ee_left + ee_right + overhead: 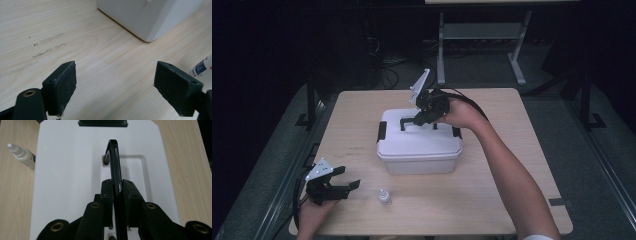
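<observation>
A white lidded box [419,142] with black side latches stands mid-table. Its black carrying handle [114,162] is raised on edge, and my right gripper [117,188] is shut on it, both pads pressed against the handle's sides. From above, the right gripper [424,116] reaches over the lid from the far right. A small white dropper bottle [384,196] stands near the front edge; it lies to the left of the box [75,170] as bottle [22,156]. My left gripper [343,186] rests at the front left, open, jaws wide [115,92] over bare wood, the bottle [200,68] just beside its right jaw.
The wooden table [512,175] has scuff marks [47,50] left of the box's corner [147,17]. Beyond the table's far edge stands a metal frame [482,40] on a dark floor, with cables trailing.
</observation>
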`<state>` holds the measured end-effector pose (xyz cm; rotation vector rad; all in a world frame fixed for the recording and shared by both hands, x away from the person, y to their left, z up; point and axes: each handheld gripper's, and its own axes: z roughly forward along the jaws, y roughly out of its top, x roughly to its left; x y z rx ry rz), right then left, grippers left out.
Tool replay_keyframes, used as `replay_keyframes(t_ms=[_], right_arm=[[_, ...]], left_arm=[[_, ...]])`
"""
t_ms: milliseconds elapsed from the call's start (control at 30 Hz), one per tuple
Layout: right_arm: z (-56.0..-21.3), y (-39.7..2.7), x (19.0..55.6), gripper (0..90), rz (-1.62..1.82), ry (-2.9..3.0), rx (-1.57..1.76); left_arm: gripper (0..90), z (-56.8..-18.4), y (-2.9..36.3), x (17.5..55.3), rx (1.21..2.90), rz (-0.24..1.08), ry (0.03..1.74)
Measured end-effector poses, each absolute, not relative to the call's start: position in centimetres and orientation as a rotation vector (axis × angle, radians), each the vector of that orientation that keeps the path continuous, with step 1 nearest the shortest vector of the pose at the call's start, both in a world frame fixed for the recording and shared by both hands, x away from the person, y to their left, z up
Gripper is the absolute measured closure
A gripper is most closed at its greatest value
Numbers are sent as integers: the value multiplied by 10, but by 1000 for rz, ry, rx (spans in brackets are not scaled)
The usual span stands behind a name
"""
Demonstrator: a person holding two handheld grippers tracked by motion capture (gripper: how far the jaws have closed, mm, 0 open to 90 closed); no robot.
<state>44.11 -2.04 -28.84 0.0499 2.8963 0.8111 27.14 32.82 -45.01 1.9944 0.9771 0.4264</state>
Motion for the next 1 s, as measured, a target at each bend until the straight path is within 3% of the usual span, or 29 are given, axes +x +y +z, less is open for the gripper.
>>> replay_keyframes(t_ms=[1000], right_arm=[[-269,-35,436,841,938,2860,24]], left_arm=[[176,-448,332,270,1968,426,981]])
